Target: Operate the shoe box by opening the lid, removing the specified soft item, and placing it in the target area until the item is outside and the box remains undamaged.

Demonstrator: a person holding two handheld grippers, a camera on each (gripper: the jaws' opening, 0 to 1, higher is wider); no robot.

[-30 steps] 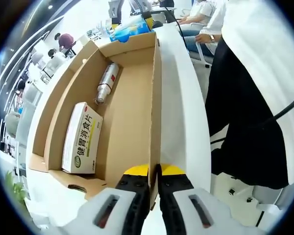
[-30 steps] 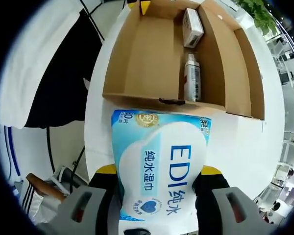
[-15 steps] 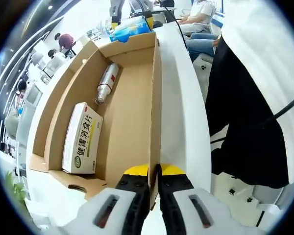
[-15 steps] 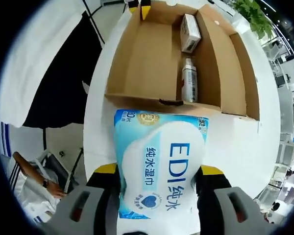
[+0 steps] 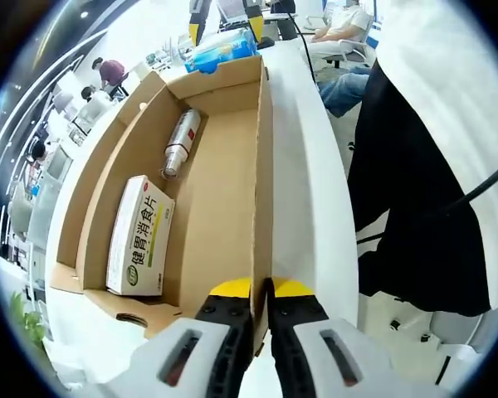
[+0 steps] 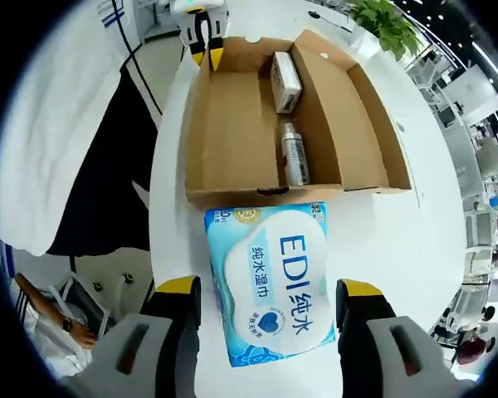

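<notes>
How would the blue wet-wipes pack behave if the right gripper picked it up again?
The wet-wipes pack looks like a soft printed film pouch, so it would probably dent and sag beyond the jaws. Its glossy film may be slippery. Lying flat on the white table, it seems unlikely to roll.

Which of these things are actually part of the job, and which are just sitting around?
Part of the job:
wipes pack, lying on the table, outside the box
shoe box, open
left gripper, clamped on the box wall
right gripper, open around the pack

Just lying about:
medicine box in the shoe box
bottle in the shoe box
plant
</notes>
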